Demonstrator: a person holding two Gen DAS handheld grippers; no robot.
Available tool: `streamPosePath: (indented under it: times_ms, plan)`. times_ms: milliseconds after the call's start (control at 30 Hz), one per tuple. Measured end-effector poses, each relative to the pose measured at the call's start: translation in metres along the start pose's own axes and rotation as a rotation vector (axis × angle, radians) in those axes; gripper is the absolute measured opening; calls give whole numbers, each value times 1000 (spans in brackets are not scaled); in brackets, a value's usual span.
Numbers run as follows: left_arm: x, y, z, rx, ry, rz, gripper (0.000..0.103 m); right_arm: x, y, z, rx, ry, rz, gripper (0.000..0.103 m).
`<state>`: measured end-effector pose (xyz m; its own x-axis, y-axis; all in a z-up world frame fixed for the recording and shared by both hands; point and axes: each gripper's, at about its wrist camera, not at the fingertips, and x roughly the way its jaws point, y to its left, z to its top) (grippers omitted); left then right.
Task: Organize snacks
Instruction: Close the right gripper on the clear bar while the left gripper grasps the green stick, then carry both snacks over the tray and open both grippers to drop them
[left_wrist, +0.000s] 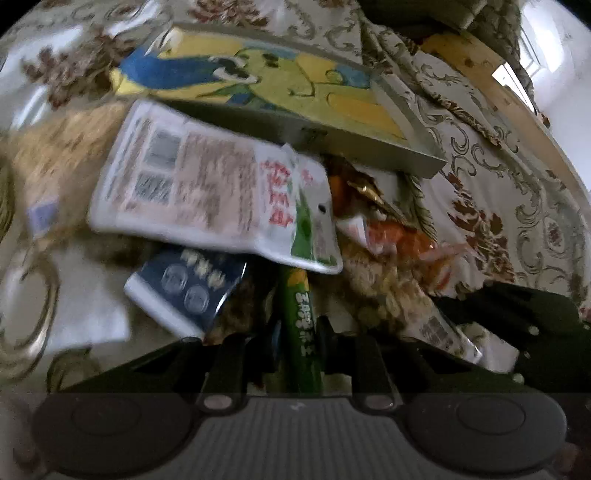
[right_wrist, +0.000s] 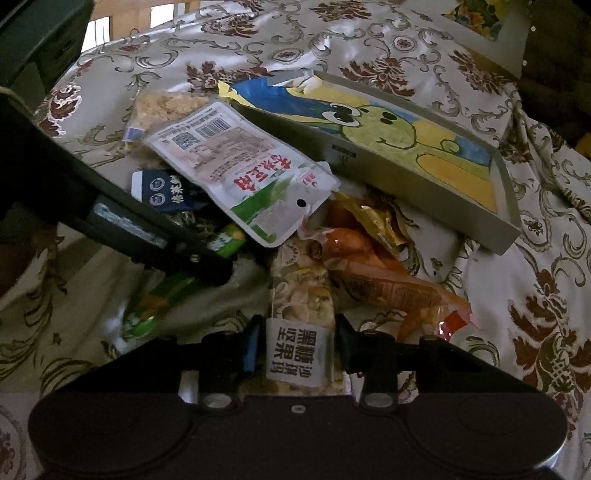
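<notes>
My left gripper (left_wrist: 300, 328) is shut on a green stick snack (left_wrist: 301, 332), which runs up between its fingers. One of its dark fingers (right_wrist: 207, 264) crosses the right wrist view over that same green stick (right_wrist: 227, 240). My right gripper (right_wrist: 299, 345) is shut on a nut bar (right_wrist: 301, 295) at its white-labelled end. A grey tray (right_wrist: 369, 168) with a frog drawing on its floor lies just beyond the pile, its near wall (left_wrist: 332, 140) facing me. A white pouch (left_wrist: 207, 184) leans against that wall.
A navy packet (left_wrist: 188, 291), an orange sausage pack (right_wrist: 369, 273), a gold wrapper (right_wrist: 369, 218) and a puffed-rice block (right_wrist: 166, 105) lie in the pile on a floral cloth (right_wrist: 535, 295). A second tray corner (right_wrist: 509, 40) shows at the far right.
</notes>
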<state>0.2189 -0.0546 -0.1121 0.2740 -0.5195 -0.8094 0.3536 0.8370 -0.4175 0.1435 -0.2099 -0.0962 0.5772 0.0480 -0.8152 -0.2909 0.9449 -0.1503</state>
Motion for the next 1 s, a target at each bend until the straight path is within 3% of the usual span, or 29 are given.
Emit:
streamPosePath:
  times_ms: [200, 367, 733, 1000]
  plan:
    - [-22, 13, -18, -138, 77, -51, 21, -16, -1, 0, -9, -24, 18, 41]
    - [-35, 17, -34, -231, 91, -113, 21, -34, 6, -4, -30, -40, 91, 40]
    - [-67, 14, -55, -304, -1, -181, 21, -65, 15, -7, -90, -136, 73, 39]
    - [-91, 15, -39, -281, -101, -171, 21, -87, 18, -7, -137, -237, 1, 39]
